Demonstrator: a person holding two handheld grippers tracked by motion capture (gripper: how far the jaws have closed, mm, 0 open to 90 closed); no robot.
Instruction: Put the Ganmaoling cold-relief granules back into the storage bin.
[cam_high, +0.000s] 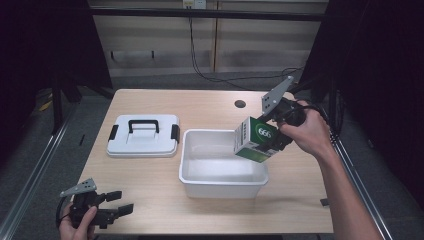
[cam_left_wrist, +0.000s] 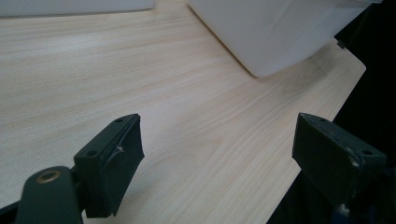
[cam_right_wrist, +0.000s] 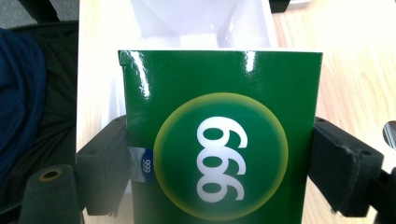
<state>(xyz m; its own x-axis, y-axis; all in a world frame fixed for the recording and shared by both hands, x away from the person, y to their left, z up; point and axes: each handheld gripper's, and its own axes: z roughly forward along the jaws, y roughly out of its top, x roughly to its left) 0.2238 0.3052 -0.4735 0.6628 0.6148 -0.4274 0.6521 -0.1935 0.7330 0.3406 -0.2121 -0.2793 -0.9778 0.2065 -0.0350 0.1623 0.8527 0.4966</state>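
Right gripper view, green box (cam_right_wrist: 219, 140) clamped between both jaws of right gripper (cam_right_wrist: 219, 172), held over white bin (cam_high: 222, 167) rim, apparently not touching it, left gripper (cam_high: 117, 202) spread wide, gripping nothing, near bin's front-left corner.

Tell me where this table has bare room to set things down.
Bare wood runs between the white lid and the near edge, beyond the white bin up to the round hole. The bin's right rim is crowded: the right tongs hold a green box there.
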